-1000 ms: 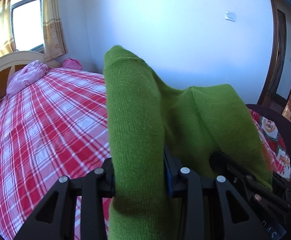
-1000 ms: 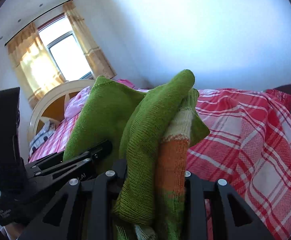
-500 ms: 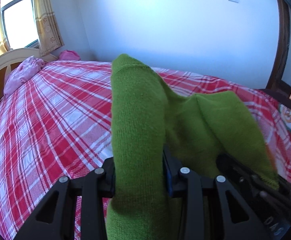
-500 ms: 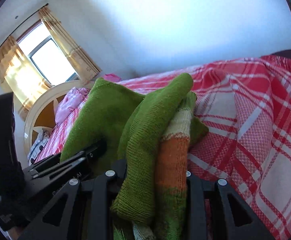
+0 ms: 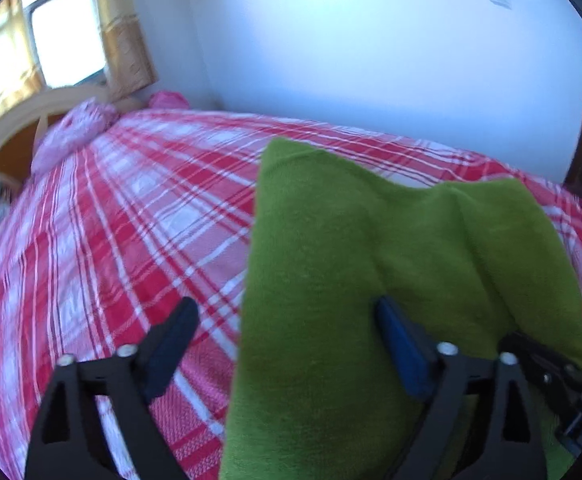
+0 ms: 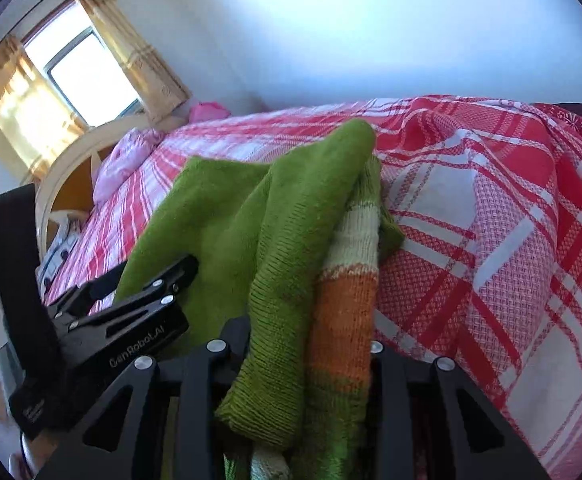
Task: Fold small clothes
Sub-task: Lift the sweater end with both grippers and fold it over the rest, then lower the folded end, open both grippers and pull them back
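One green knit garment (image 5: 355, 280) with a cream and orange striped band is all I'm working with, and it's spread across both grippers just above the red and white plaid bedsheet (image 5: 103, 240). On the left wrist view it hangs as a wide folded panel, its long edge running from the camera toward the far wall.

My left gripper (image 5: 287, 316) has its jaws opening right now. The cloth sits between the two blue pads but the near-side pad stands clear of it over the sheet, so nothing's pinched there; the other pad lies against the fabric. My right gripper (image 6: 307, 356) is clamped on the bunched end, green roll and orange stripe squeezed together between the fingers, so that hand is carrying the piece.

What the next bit hangs on, as far as I can judge: the fold lies straight ahead of the right jaws and slightly over toward the left gripper, with the bed right under it. So I'd guess the right hand just has to lower along that axis and let go too, and the bundle should land flat.

Pink pillow (image 5: 71, 132) and cream headboard (image 6: 71, 168) are well apart, up by the window.
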Available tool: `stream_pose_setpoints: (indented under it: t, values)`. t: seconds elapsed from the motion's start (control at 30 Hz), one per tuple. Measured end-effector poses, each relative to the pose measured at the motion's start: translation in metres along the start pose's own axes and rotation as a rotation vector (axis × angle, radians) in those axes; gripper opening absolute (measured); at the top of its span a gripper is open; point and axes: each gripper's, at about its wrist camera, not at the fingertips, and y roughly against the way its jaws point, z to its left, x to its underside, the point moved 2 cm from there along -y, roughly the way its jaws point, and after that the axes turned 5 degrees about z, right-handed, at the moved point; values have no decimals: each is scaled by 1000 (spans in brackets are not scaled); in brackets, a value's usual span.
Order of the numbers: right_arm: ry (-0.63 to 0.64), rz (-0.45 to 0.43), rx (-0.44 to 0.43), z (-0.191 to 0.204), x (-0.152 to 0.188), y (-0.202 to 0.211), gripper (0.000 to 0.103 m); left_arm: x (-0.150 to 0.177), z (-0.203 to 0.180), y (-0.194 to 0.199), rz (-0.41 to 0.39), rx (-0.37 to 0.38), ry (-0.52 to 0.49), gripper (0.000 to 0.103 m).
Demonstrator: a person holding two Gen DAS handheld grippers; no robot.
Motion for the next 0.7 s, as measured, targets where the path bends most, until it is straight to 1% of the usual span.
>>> stream_pose_setpoints:
  t: [0.03,0.07,0.1,0.17,0.23,0.3,0.37,0.4,0.43,0.5,0.53,0.57,0.6,0.7]
  values:
    - [12,6,0,0,1,3,33,0,5,0,6,13,17,100]
    - [26,12,2,1,3,7,36,1,8,2,12,25,24,100]
    - [30,16,2,0,5,10,37,2,9,4,17,28,19,100]
    - [16,17,-5,-3,8,22,37,5,9,14,6,1,4,99]
    - [18,-30,5,-2,10,39,37,8,9,24,-12,-25,-4,99]
    - [88,-104,64,5,9,56,37,10,9,34,-29,-38,-4,99]
    - [191,-167,148,20,6,66,37,12,10,42,-37,-30,5,99]
    - [238,-180,175,28,2,67,35,13,10,44,-31,-20,14,99]
    - [276,-182,184,35,-2,66,33,15,10,45,-19,-6,27,99]
    - [332,-167,164,45,-10,58,30,18,9,44,1,24,42,99]
    - [356,-147,154,47,-14,51,30,21,8,43,7,28,49,99]
    - [379,-123,151,49,-16,45,26,24,7,40,15,24,52,99]
    - [400,-94,165,51,-17,34,22,27,5,36,27,18,47,99]
    - [430,-39,233,47,-15,16,21,36,0,27,58,18,29,99]
